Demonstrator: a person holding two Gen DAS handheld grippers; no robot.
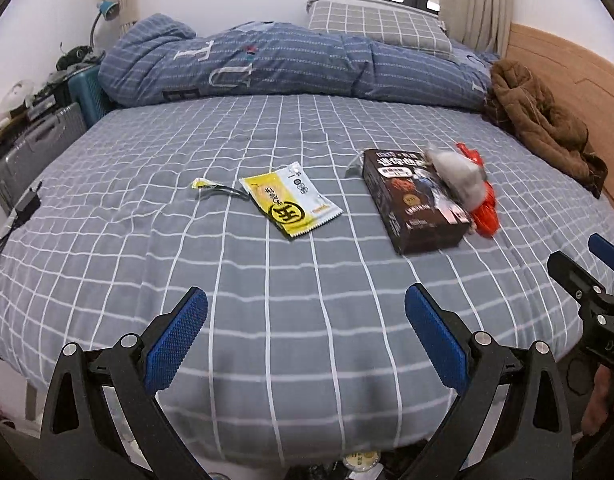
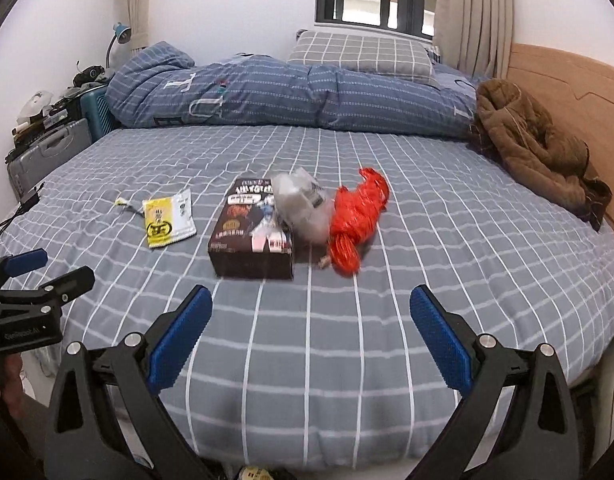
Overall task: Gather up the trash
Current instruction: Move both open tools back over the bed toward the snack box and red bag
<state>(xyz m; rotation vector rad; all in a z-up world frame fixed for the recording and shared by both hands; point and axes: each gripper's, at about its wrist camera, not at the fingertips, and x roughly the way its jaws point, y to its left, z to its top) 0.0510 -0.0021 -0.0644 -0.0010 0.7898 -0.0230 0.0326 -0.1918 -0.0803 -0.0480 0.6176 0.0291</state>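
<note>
Checked bed (image 1: 267, 320) carries dark box (image 2: 251, 240), yellow packet (image 1: 291, 202).

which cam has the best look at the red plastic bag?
Right wrist: the red plastic bag lies nearly whole in view, beside the dark box. Left wrist shows only slivers of it behind the box and a blurred grey wrapper.

left tongs (image 1: 305, 334) and right tongs (image 2: 310, 336) both gape wide, side by side, holding nothing.
</note>
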